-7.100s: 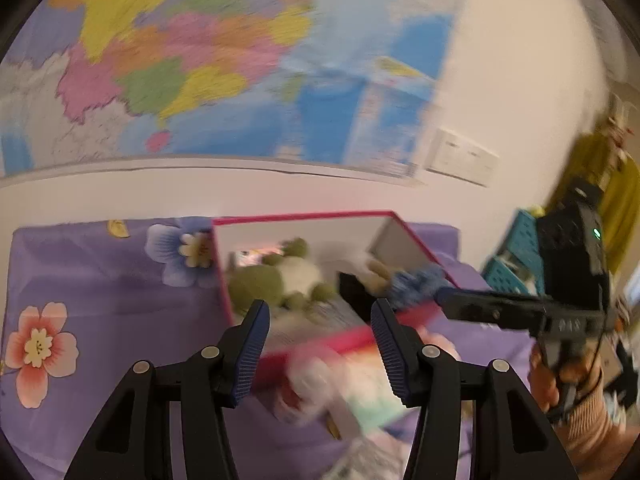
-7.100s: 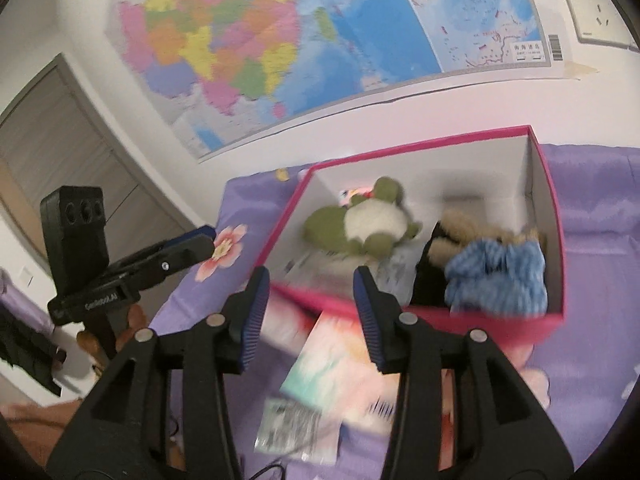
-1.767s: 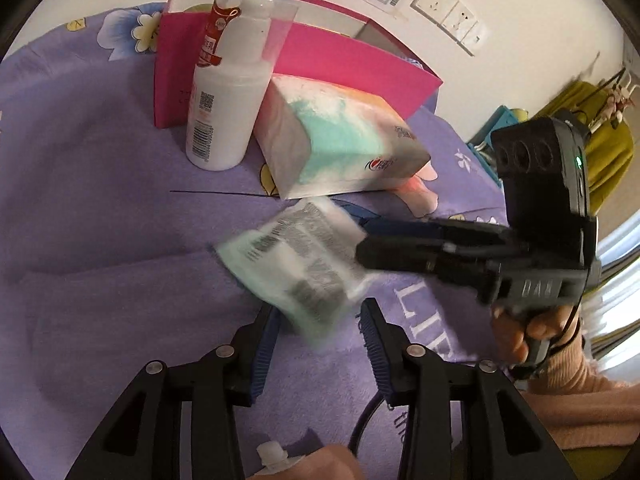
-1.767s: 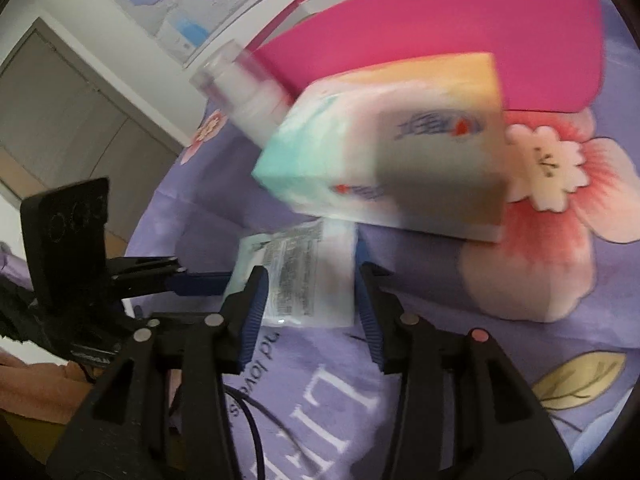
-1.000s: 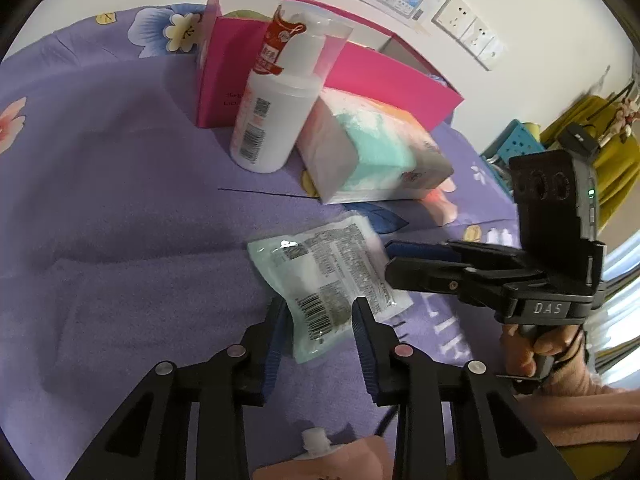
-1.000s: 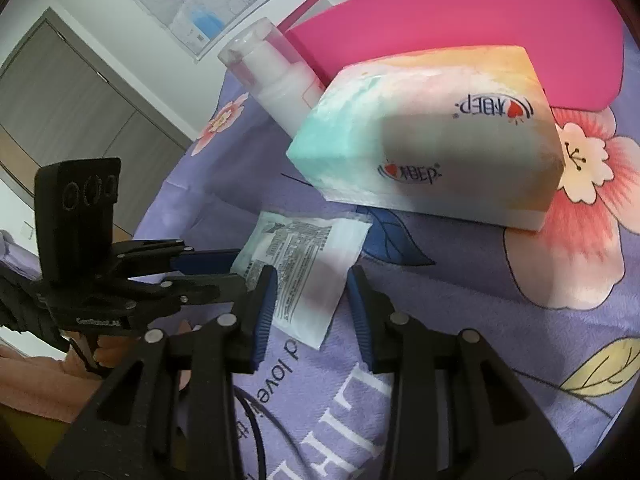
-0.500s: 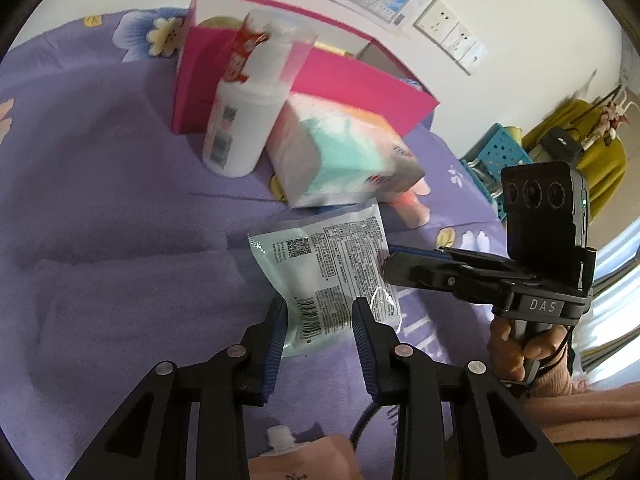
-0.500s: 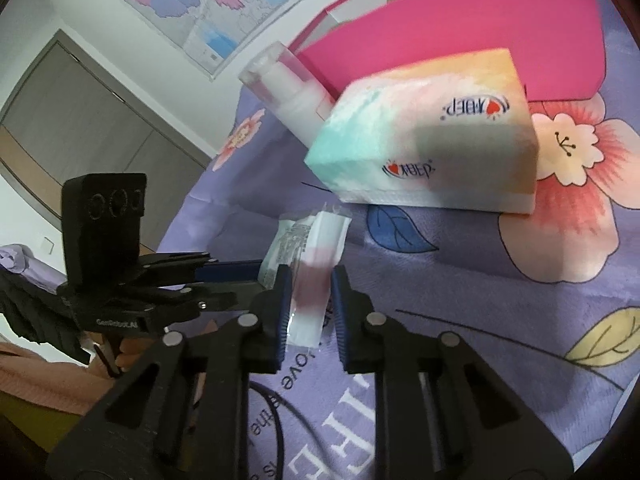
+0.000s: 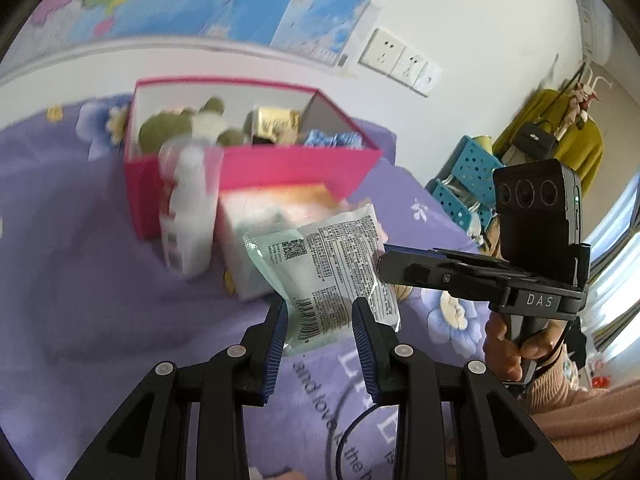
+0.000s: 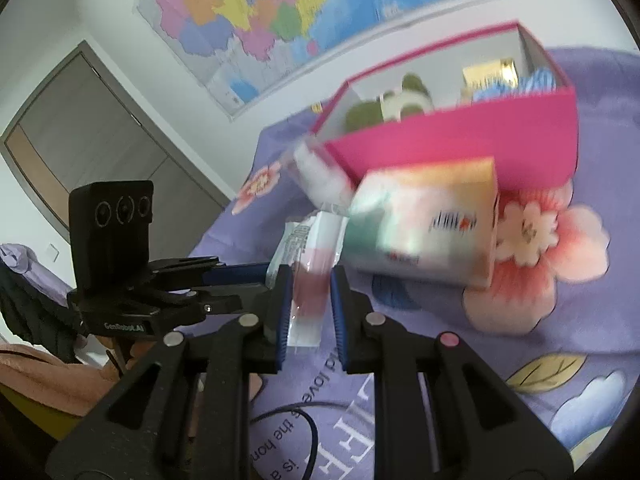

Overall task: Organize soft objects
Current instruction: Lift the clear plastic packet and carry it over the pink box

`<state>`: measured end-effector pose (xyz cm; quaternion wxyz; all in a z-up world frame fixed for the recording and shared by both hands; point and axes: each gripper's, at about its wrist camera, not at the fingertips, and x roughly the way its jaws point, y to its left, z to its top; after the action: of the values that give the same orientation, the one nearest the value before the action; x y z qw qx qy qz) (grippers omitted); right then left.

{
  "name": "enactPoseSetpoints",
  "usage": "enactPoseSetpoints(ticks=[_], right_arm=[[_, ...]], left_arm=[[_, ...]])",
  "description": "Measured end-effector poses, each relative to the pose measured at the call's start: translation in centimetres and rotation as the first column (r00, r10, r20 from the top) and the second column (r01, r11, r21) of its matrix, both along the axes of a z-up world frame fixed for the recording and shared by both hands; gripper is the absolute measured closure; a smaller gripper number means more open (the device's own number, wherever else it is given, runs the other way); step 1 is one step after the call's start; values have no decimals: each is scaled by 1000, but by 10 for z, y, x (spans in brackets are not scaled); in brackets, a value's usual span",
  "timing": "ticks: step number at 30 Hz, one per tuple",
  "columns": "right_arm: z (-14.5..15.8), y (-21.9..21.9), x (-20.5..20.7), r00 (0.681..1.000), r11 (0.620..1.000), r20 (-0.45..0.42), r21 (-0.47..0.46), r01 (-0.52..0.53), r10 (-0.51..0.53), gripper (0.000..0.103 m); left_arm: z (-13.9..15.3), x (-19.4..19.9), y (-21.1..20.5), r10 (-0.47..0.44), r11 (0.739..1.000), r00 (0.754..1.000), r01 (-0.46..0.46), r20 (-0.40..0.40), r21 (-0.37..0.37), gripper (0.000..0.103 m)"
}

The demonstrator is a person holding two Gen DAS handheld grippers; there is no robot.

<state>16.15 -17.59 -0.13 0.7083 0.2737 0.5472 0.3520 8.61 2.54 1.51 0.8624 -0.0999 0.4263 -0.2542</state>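
A purple bedspread (image 9: 72, 280) printed with flowers and lettering is shown below a white wall carrying a coloured map (image 10: 256, 12) and wall sockets (image 9: 400, 60); a grey door (image 10: 80, 128) is seen in the right wrist view. The soft, crinkled sachet (image 9: 328, 272), a flat translucent pouch printed with fine text and a barcode, is held off the bedspread between both claws. The left claw (image 9: 320, 316) is pressed onto the pouch's lower edge, its blue ribbed fingers (image 9: 277, 336) on either side of the barcode. The right claw (image 10: 308, 292) is pinched on the pouch's side edge, seen there edge-on as a pale strip (image 10: 316, 272).

Just beyond the claws, and partly hidden by the pouch, a soft rectangular tissue pack (image 9: 256, 220) in pastel wrap is seen, with a white plastic pump bottle (image 9: 184, 220) standing beside it, blurred. Behind both, an open pink cardboard box (image 9: 280, 168) with white inner walls is placed, holding a green and white plush toy (image 9: 172, 128), a gold packet (image 9: 276, 120) and a blue knitted item (image 9: 332, 138). A black cable (image 10: 288, 412) is seen lying on the bedspread below the claws. Blue perforated baskets (image 9: 460, 184) and a yellow garment (image 9: 560, 136) are seen to the right of the left claw, well apart.
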Motion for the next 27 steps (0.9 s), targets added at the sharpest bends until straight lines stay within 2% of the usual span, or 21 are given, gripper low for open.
enactPoseSetpoints(ticks=[10, 27], right_arm=[[11, -15, 41, 996, 998, 66, -27, 62, -60, 82], [-13, -25, 116, 988, 988, 59, -57, 144, -141, 82]], left_arm=[[31, 37, -18, -16, 998, 996, 11, 84, 57, 71], [50, 111, -20, 33, 992, 994, -45, 101, 116, 71]])
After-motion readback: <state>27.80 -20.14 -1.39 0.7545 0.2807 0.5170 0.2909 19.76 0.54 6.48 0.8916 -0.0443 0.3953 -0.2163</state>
